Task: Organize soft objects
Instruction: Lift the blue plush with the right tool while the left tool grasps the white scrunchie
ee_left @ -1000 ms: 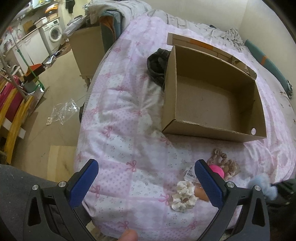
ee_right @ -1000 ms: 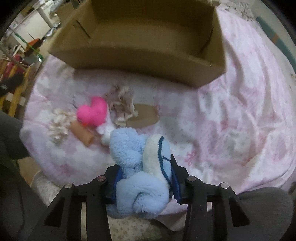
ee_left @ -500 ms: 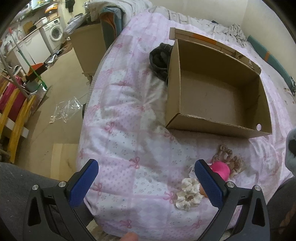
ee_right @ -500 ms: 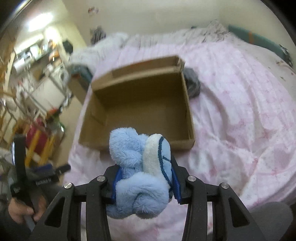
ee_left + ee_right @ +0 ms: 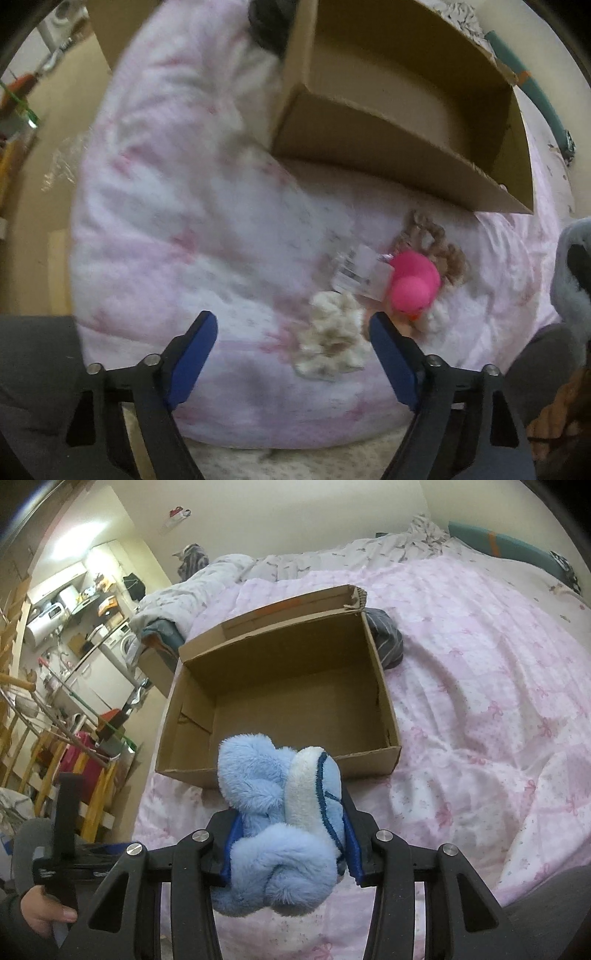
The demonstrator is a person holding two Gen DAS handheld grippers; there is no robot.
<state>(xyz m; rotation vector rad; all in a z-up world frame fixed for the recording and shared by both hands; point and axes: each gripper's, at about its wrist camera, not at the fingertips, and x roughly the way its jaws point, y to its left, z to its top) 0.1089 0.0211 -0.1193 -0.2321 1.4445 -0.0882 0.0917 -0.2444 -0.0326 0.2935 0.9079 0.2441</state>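
My right gripper [image 5: 288, 834] is shut on a fluffy blue and white soft toy [image 5: 277, 812], held above the near edge of an open cardboard box [image 5: 280, 709]. The same box [image 5: 399, 110] lies on the pink bed in the left wrist view. My left gripper [image 5: 293, 332] is open and low over the bed. A cream scrunchie [image 5: 332, 347] lies between its fingers. A pink heart plush [image 5: 413, 284] and a beige scrunchie [image 5: 439, 243] lie just beyond.
A paper tag [image 5: 362, 273] lies by the pink plush. A dark garment [image 5: 386, 638] lies behind the box. The bed edge [image 5: 85, 229] drops to the floor at the left. Kitchen furniture [image 5: 92, 653] stands beyond.
My left gripper has dropped and moved right toward the cream scrunchie. My right gripper has risen with the blue toy and now looks down into the box.
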